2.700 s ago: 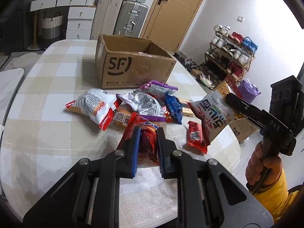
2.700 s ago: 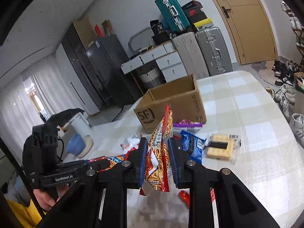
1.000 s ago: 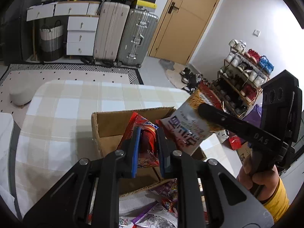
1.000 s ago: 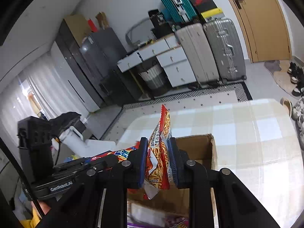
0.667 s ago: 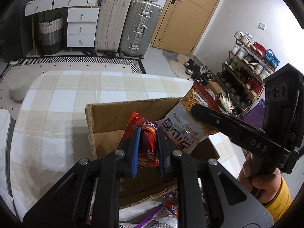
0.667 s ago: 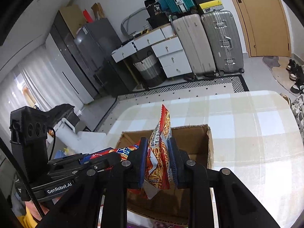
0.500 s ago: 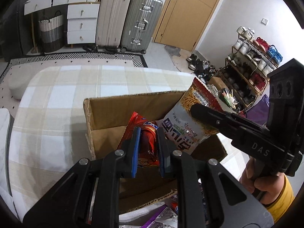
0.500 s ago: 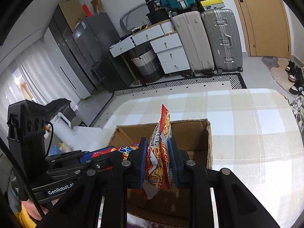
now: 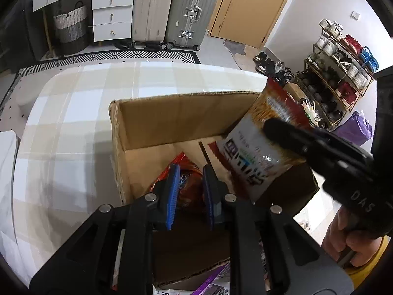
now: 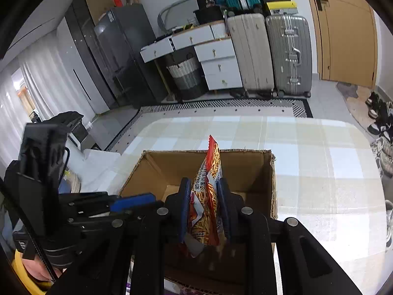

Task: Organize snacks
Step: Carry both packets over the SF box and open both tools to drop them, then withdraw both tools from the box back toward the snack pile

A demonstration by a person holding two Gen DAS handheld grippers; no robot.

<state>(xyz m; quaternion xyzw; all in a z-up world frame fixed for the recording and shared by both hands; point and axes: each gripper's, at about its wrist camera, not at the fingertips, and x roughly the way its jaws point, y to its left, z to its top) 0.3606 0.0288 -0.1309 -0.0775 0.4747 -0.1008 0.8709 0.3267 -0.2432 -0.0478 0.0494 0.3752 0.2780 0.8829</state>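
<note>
Now both snack bags hang over the open cardboard box (image 9: 172, 113).

Red snack bag (image 9: 188, 184) sits pinched tight in the left gripper (image 9: 189, 194), low inside the box; the right gripper (image 10: 203, 206) clamps the orange-and-white chip bag (image 10: 208, 196) upright above the box, on a checked tablecloth (image 9: 61, 123).

Lighting: even, fairly bright indoor light – soft, with no hard glare. White curtains (image 10: 32, 86) at far left of the right wrist view glow with daylight. The checked tabletop (image 9: 73, 113) carries a pale sheen and a soft grey shadow left of the cardboard box (image 9: 172, 115), whose near interior is deep in shadow. Optics: strong fisheye bending – doors and suitcases (image 10: 270, 51) curve; black vignette fills the corners. Focus: sharp mid-scene; the near right tongs (image 9: 282, 132) slightly blurred.
</note>
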